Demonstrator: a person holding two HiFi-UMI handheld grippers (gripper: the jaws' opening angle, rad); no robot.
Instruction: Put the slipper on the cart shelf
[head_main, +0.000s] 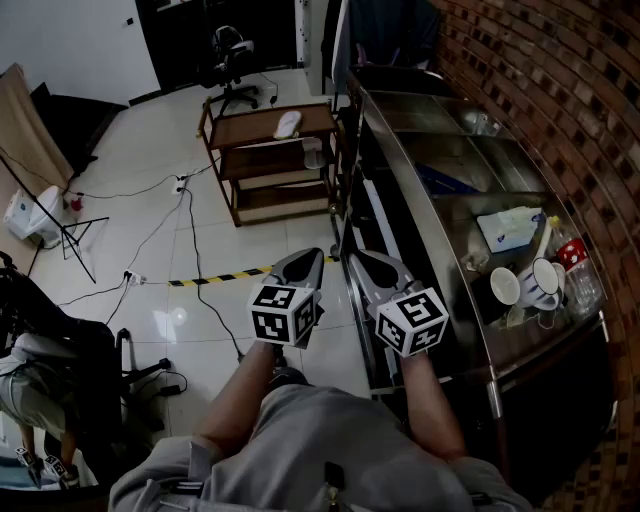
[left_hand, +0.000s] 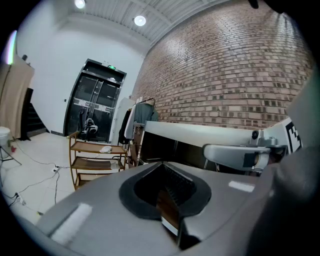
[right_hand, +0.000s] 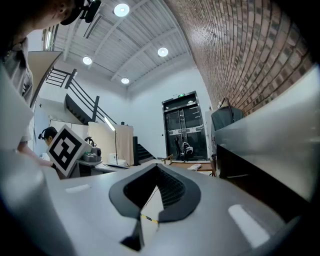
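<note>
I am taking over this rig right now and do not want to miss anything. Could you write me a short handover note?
Left gripper: shut, empty.
Right gripper: shut, empty.
Both are held low in front of the person, away from the wooden cart.
White slipper: lies on the cart's top shelf, across the floor.
Done: the slipper seems placed.
Left: nothing obvious.

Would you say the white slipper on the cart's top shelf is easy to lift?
Probably light: the slipper looks small and thin on the cart. Lying flat, it should not roll. Stiffness is unclear from here.
</note>
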